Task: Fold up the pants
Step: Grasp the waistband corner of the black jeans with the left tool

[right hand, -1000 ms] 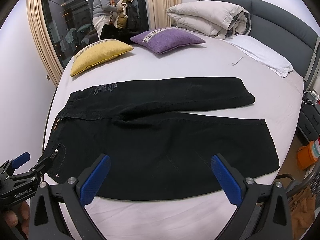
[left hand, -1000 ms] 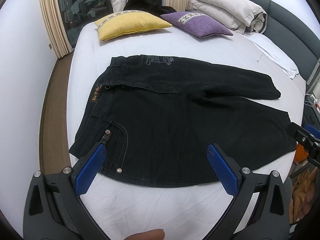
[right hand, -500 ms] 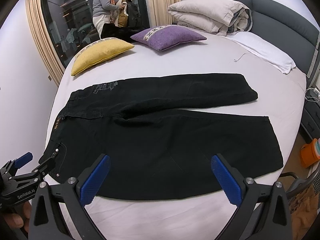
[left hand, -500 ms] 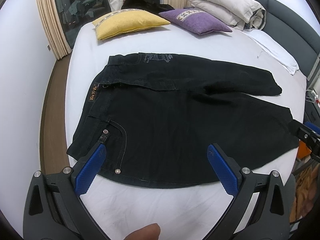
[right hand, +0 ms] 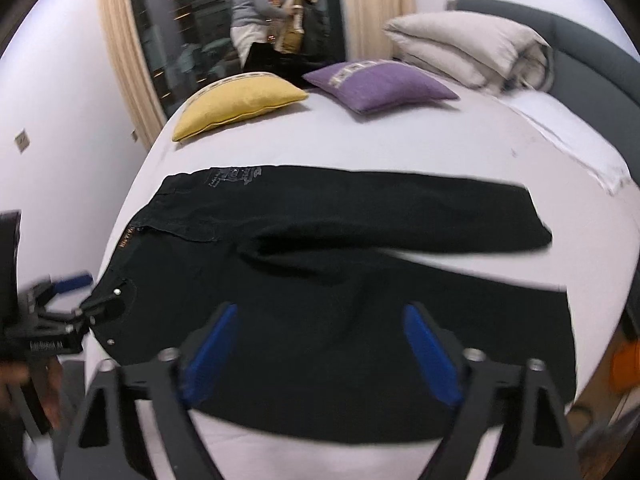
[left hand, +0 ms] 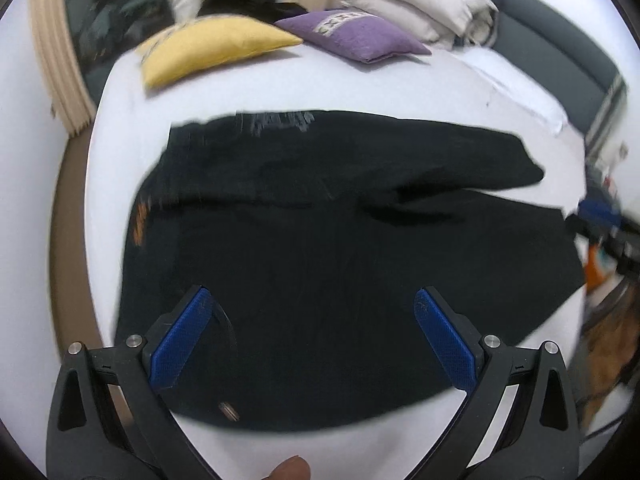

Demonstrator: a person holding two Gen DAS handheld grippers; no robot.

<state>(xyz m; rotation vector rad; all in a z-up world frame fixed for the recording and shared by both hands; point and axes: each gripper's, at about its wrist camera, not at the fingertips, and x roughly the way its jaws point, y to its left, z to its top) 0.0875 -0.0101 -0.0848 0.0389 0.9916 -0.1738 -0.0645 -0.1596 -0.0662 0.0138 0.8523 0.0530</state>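
My pants point(left hand: 340, 264) are matt black denim-like cloth on the bed's point(left hand: 360, 80) smooth white sheet. My left tool point(left hand: 312, 336) has matt black plastic arms, ribbed blue pads point(left hand: 178, 340), and shiny metal screws.

Even, soft indoor light, dark night window point(right hand: 240, 32), strong motion blur in both views, heavy fisheye bending, black vignette corners, faint shadows.
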